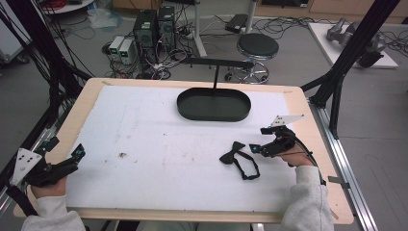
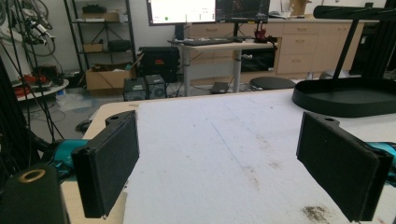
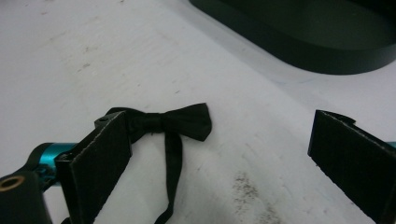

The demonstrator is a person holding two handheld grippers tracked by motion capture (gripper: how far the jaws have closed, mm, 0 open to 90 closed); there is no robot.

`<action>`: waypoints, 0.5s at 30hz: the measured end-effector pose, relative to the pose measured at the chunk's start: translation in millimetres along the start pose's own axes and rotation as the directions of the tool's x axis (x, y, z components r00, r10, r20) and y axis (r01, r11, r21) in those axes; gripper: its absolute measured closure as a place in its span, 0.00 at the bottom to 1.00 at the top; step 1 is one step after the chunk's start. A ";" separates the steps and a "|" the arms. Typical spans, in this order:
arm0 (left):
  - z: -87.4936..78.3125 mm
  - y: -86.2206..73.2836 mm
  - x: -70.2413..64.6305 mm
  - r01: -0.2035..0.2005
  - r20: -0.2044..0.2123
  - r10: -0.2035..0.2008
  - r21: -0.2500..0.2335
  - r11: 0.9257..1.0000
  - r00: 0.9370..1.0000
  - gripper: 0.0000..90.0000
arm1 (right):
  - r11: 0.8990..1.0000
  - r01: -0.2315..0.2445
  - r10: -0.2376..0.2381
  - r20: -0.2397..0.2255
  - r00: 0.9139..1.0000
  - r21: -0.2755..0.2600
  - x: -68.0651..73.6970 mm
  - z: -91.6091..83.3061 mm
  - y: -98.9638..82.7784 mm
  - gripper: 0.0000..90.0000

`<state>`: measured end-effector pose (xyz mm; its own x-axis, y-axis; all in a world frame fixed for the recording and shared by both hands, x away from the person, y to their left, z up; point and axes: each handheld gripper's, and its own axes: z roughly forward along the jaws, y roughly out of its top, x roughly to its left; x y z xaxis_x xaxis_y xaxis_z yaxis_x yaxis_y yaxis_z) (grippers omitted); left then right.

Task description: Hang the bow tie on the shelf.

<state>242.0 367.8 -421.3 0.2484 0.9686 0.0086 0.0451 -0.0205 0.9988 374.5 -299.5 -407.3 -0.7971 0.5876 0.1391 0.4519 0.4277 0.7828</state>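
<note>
Here, both grippers' fingers gape; bow tie lies outside the black tray (holding a stand).

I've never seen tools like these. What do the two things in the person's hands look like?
Both grippers, left and right, are black with teal parts, flat black padded jaws, a grey three-cornered plate on top and a trailing black cable. The sleeves are light grey.

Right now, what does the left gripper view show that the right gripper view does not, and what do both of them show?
Left gripper view alone: the left claw, open over bare white mat, with room furniture behind, such as the desk with monitors and a round stool.

Right gripper view alone: the right claw, open, and the black bow tie with its strap, lying flat between the jaws.

Both: the white mat and the black oval tray.
</note>
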 end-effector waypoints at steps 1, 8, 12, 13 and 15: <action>0.0 -0.1 0.0 0.001 -0.002 -0.001 0.000 1.000 1.000 0.15 | 1.000 0.005 -0.005 -0.008 1.000 0.006 0.3 1.5 -0.4 0.06; 0.6 -1.3 0.1 0.001 -0.004 -0.001 0.002 1.000 1.000 0.15 | 0.999 0.005 -0.004 -0.043 0.999 0.040 -0.6 6.8 -3.0 0.08; 0.9 -2.1 -0.1 -0.002 -0.004 0.002 0.009 1.000 1.000 0.15 | 0.999 0.014 -0.012 -0.048 0.999 0.037 -1.5 10.2 -2.9 0.08; 1.0 -2.3 -0.3 -0.002 -0.006 0.003 0.009 1.000 1.000 0.15 | 0.999 0.015 -0.013 -0.044 0.999 0.039 -1.9 11.3 -2.6 0.08; 0.9 -2.4 -0.7 -0.006 -0.005 0.006 0.013 1.000 1.000 0.15 | 0.999 0.019 -0.018 -0.034 0.999 0.030 -3.7 14.7 -2.1 0.14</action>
<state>242.7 366.9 -423.8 0.2434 0.9698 0.0146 0.0559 -0.0290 0.9980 382.4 -292.5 -418.3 -0.8181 0.5564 0.1454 0.4487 0.4594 0.7666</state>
